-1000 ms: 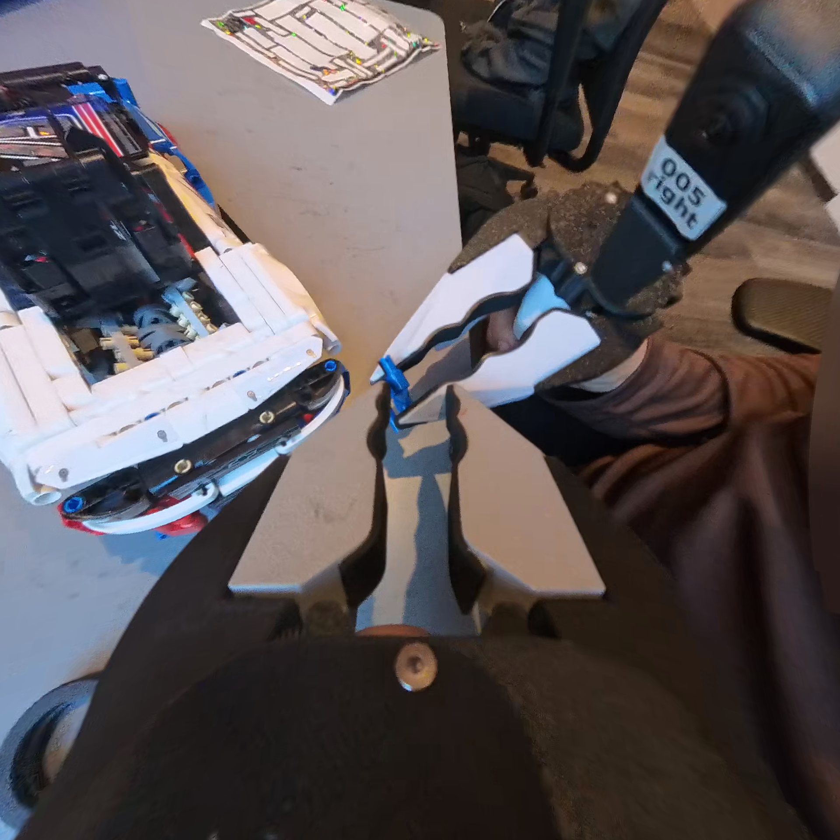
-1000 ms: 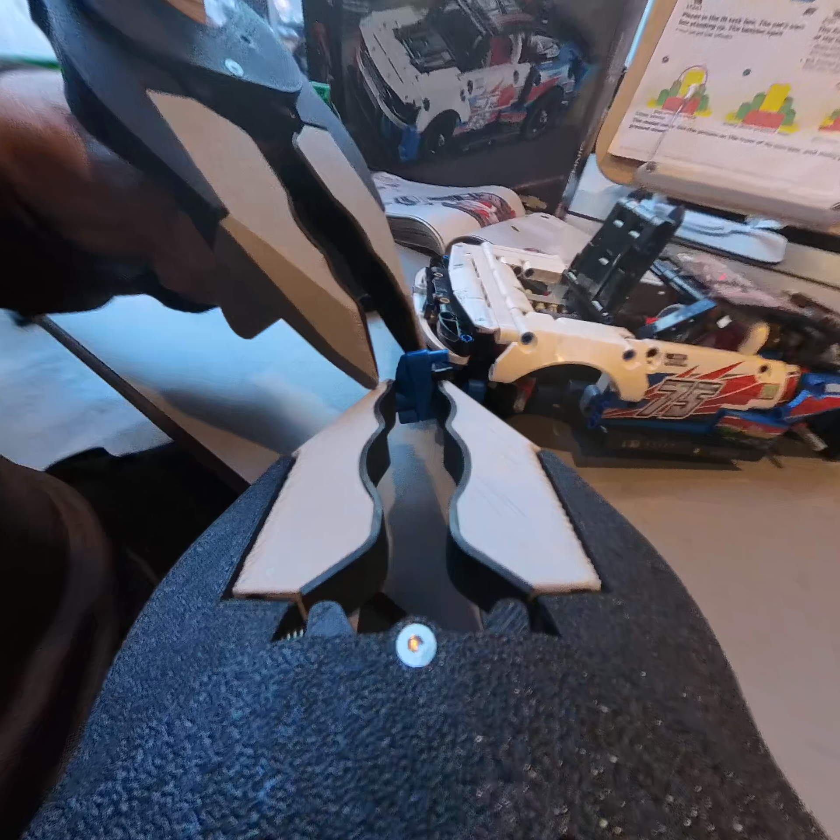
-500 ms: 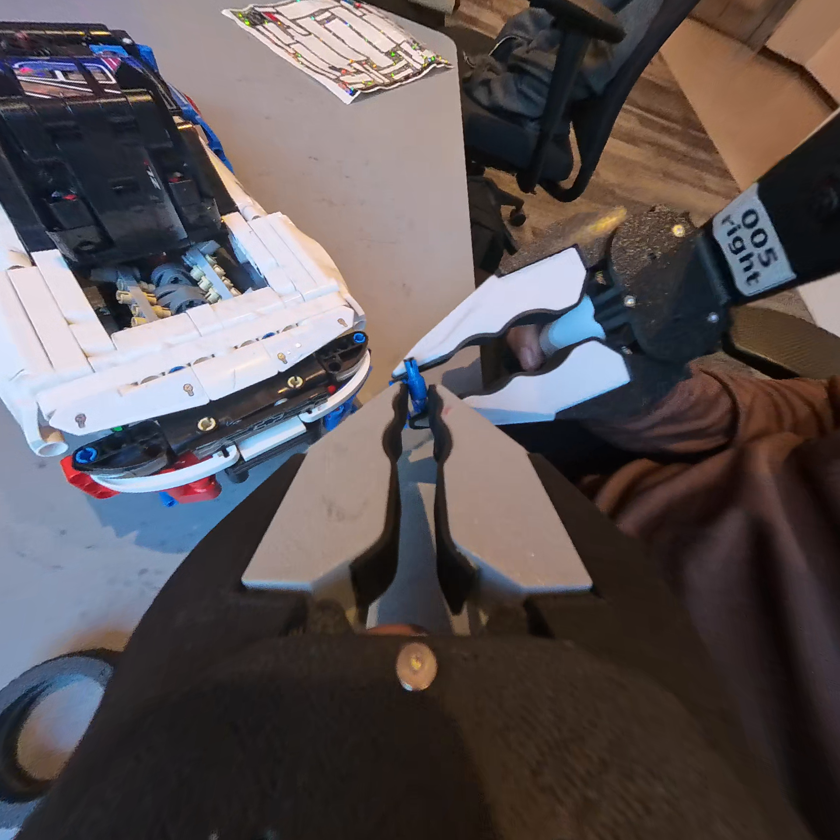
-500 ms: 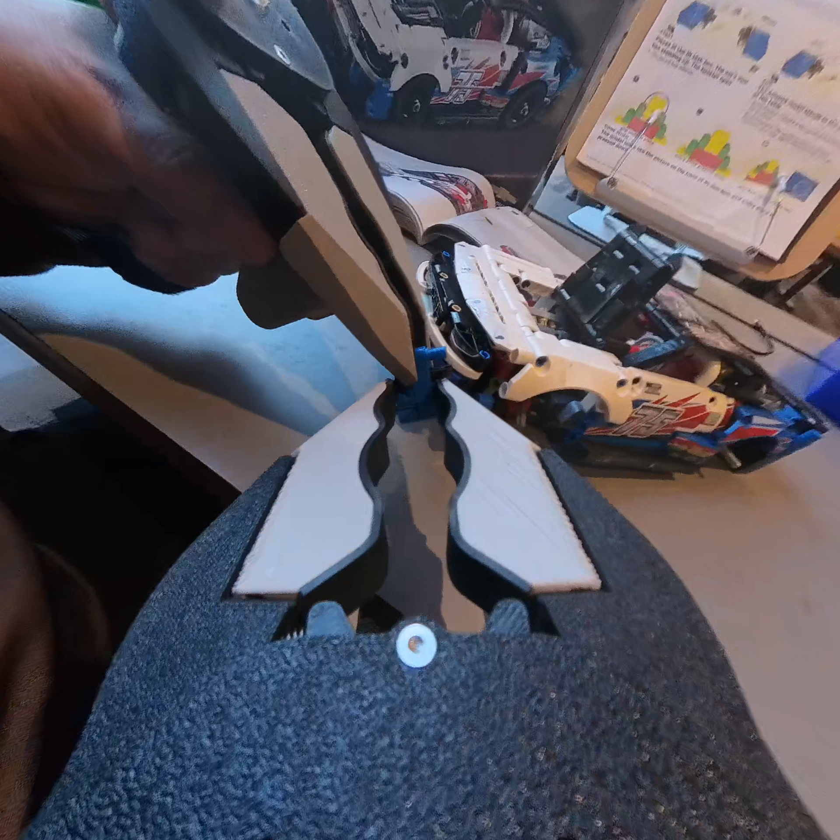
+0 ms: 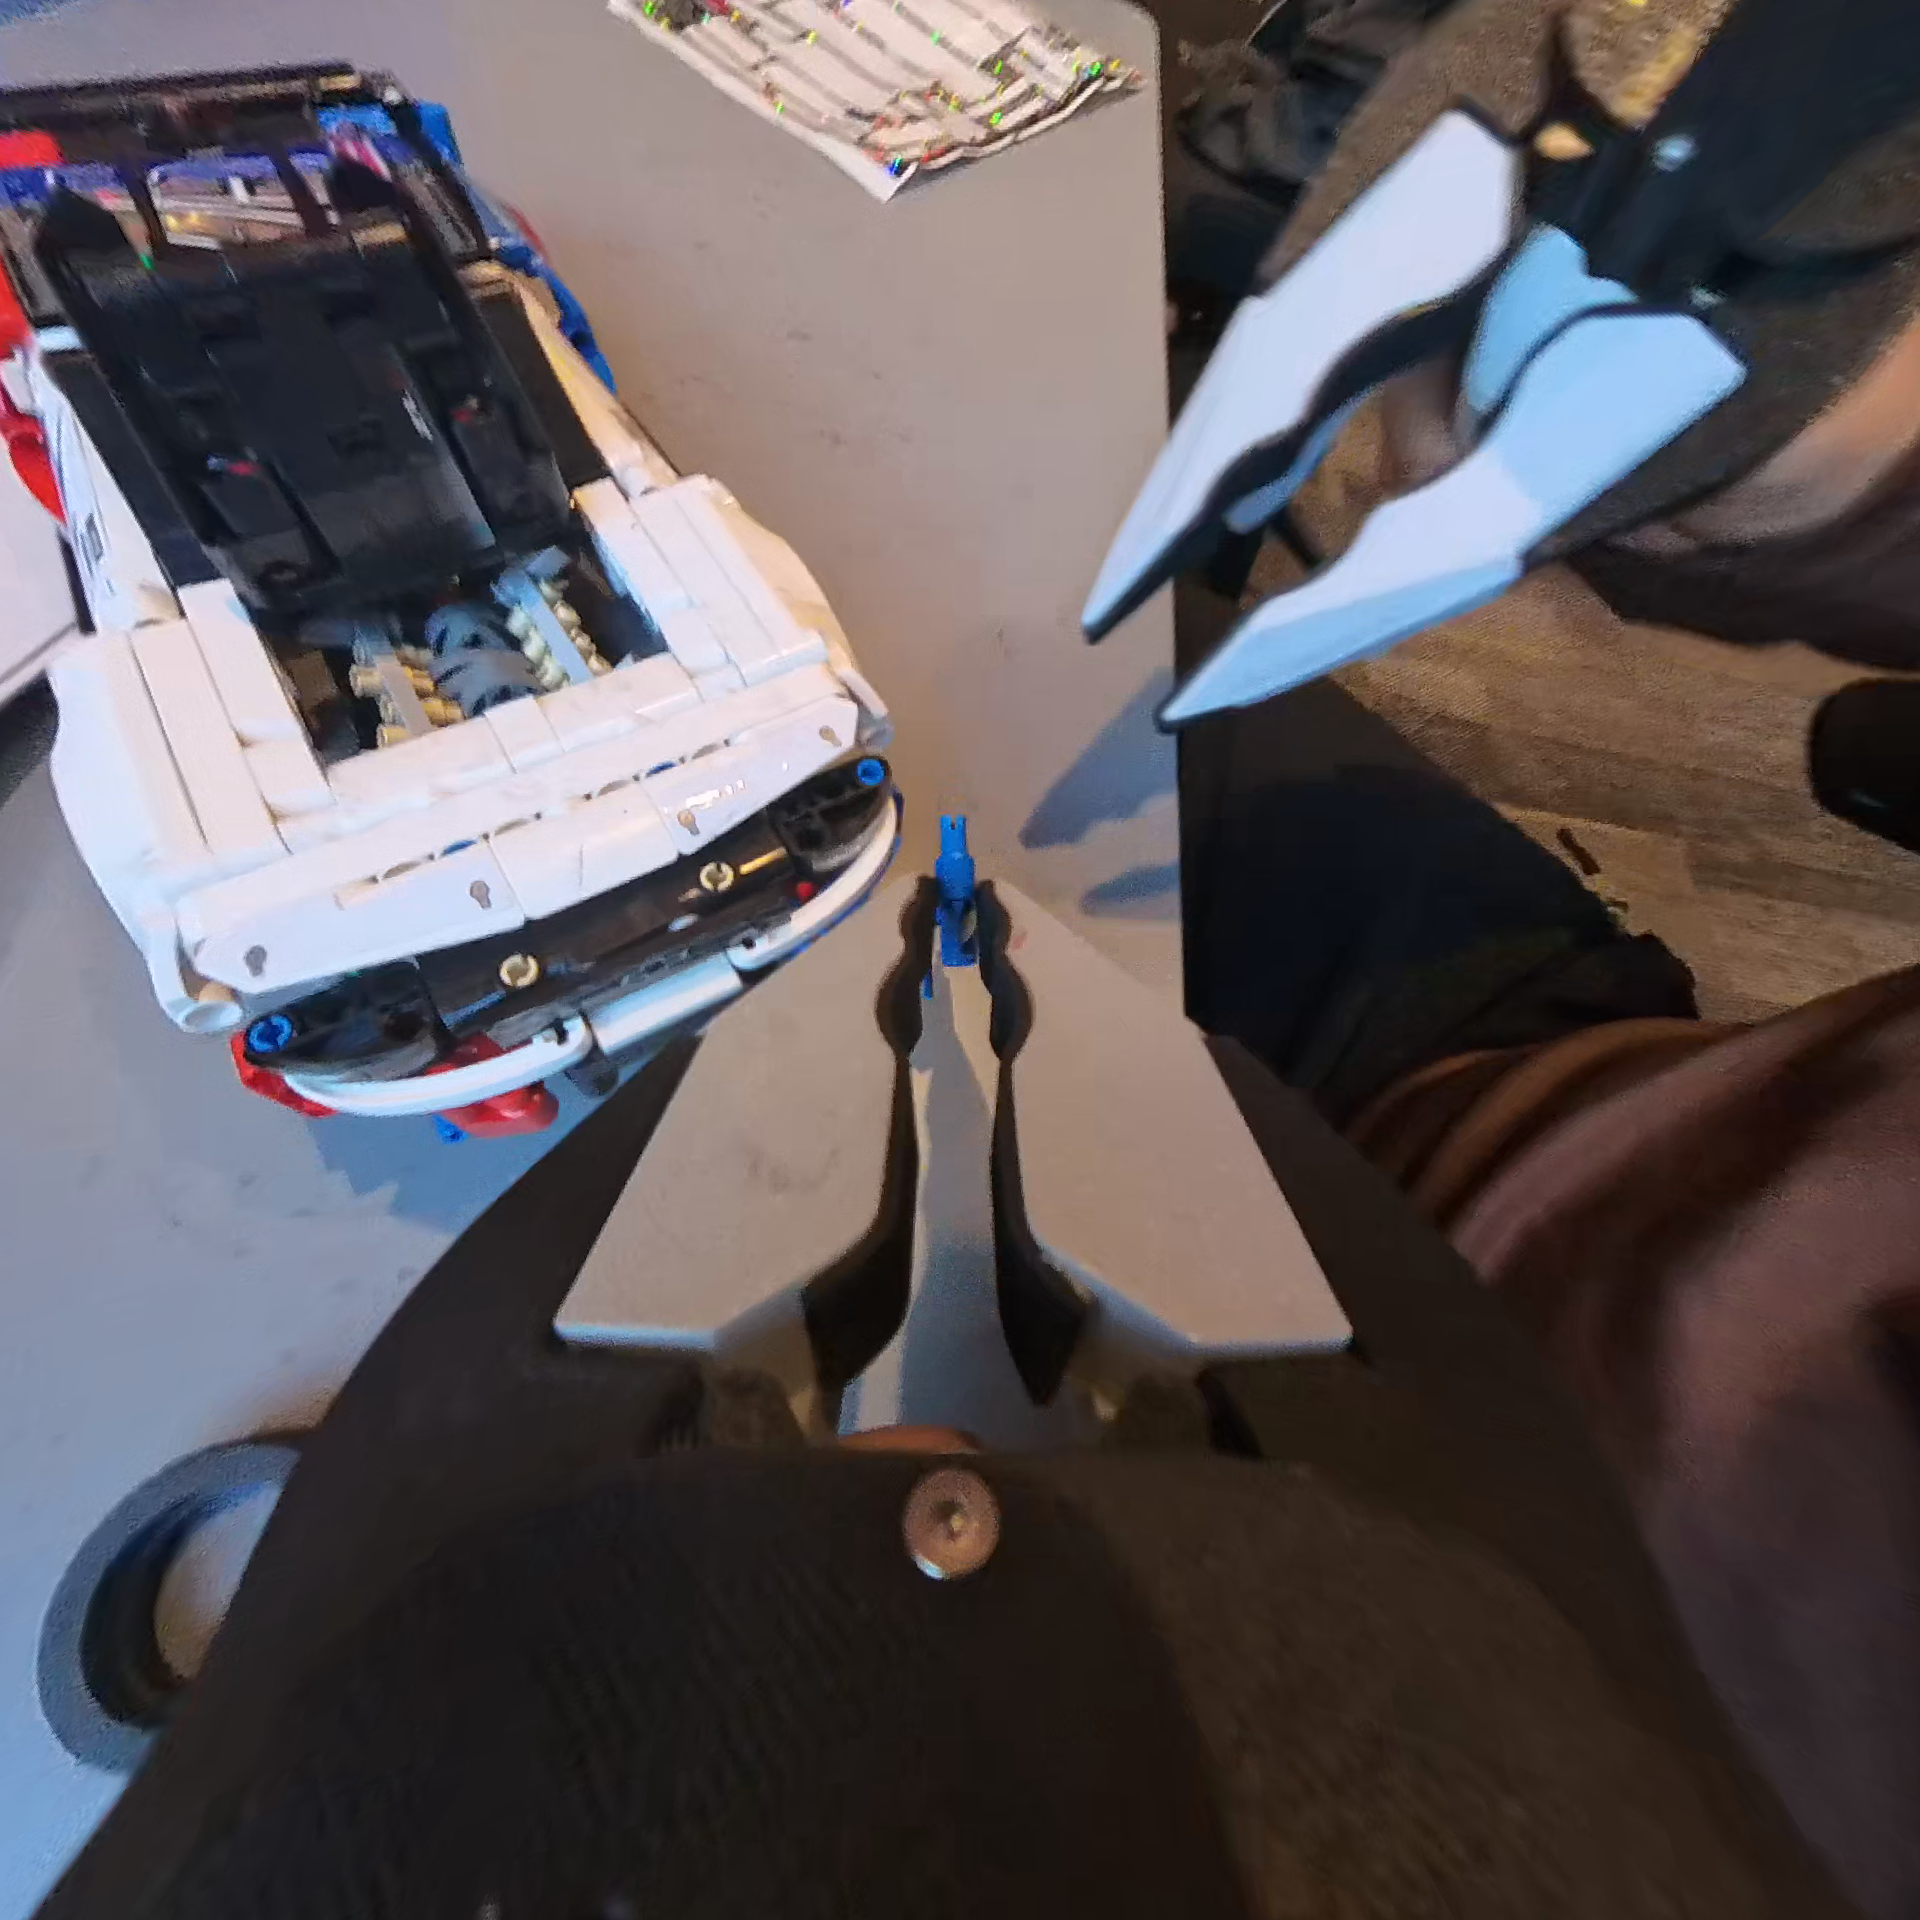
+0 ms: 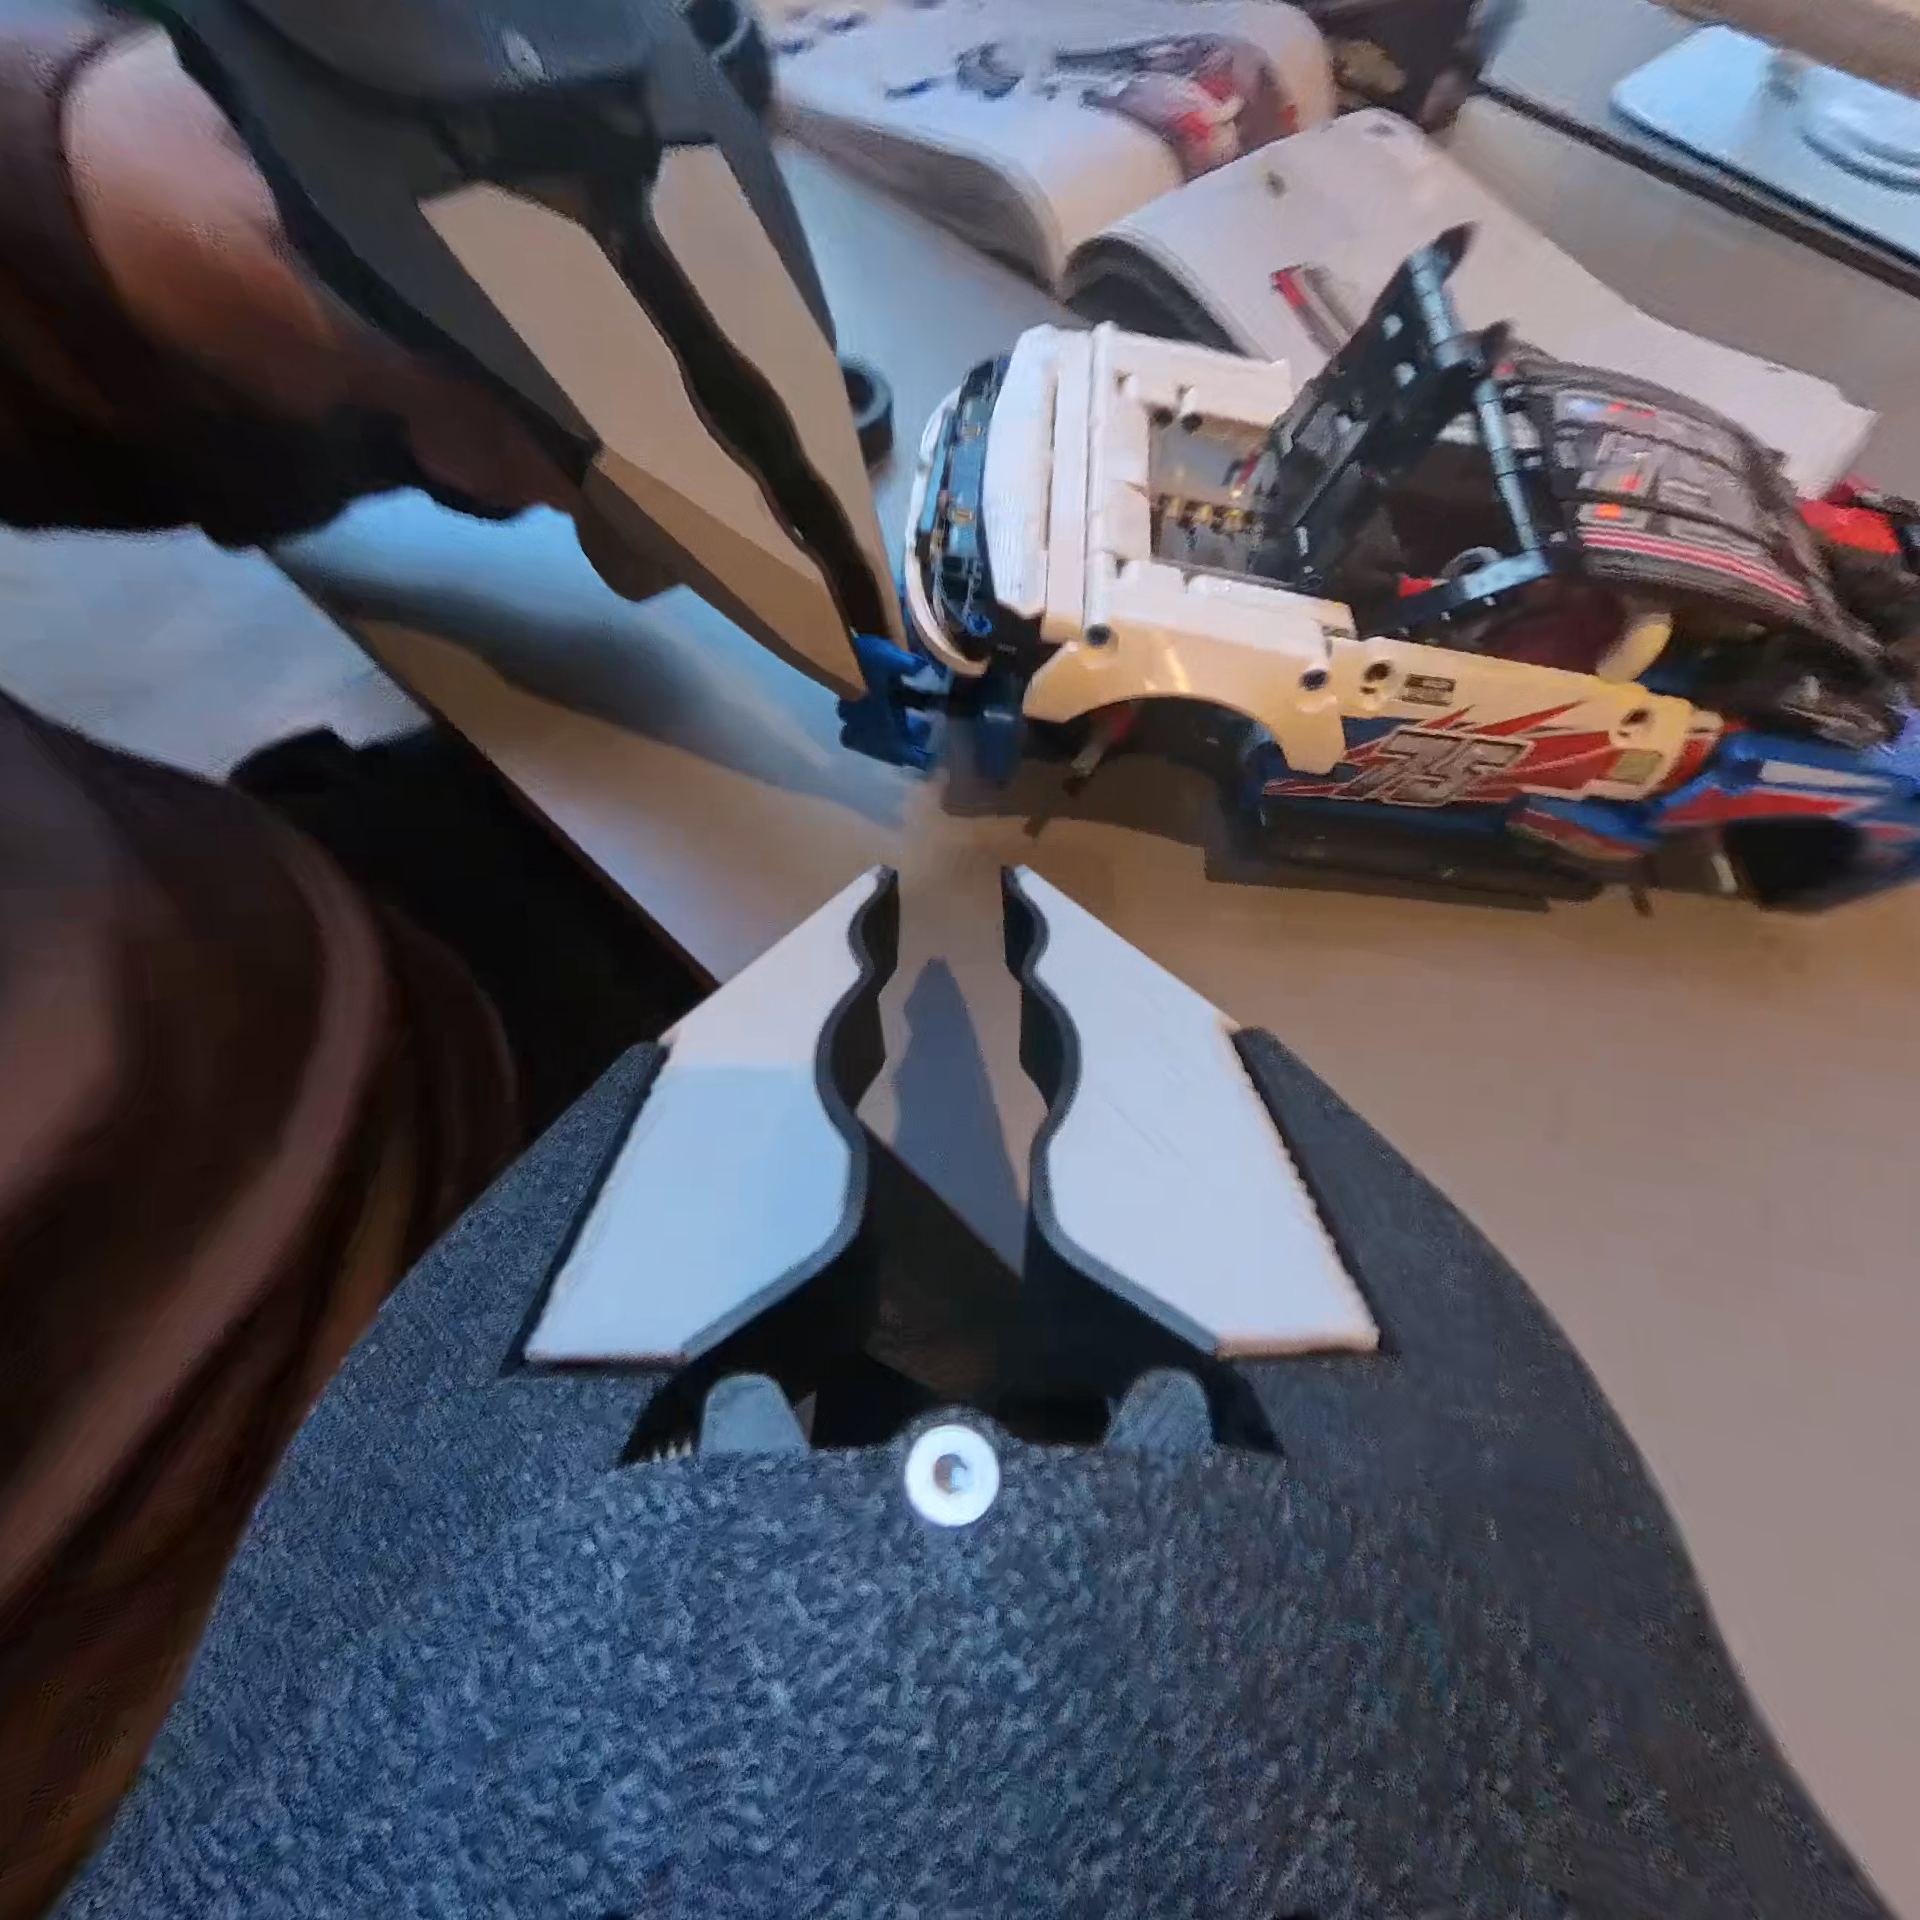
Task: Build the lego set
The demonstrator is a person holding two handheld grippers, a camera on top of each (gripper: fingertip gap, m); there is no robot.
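A white, black, blue and red lego race car (image 5: 416, 644) stands on the grey table, nose toward me; it also shows side-on in the right wrist view (image 6: 1351, 665). My left gripper (image 5: 951, 904) is shut on a small blue lego pin (image 5: 954, 883), held just off the car's front right corner. In the right wrist view the left gripper's tips (image 6: 868, 665) hold the blue piece (image 6: 888, 707) next to the car's nose. My right gripper (image 6: 948, 883) is open and empty, back from the pin; it shows at the upper right of the left wrist view (image 5: 1127, 670).
A printed sheet (image 5: 883, 83) lies at the table's far edge. A loose black tyre (image 5: 135, 1600) sits near me at left, another (image 6: 868, 410) beside the car. An open instruction booklet (image 6: 1091, 156) lies behind the car. The table edge (image 5: 1179, 727) drops off at right. Across from one pair of fingers to the other is roughly 6 cm.
The right gripper let go of the blue pin, opened and drew back up to the right. The left gripper closed on the pin and now holds it alone near the car's nose.
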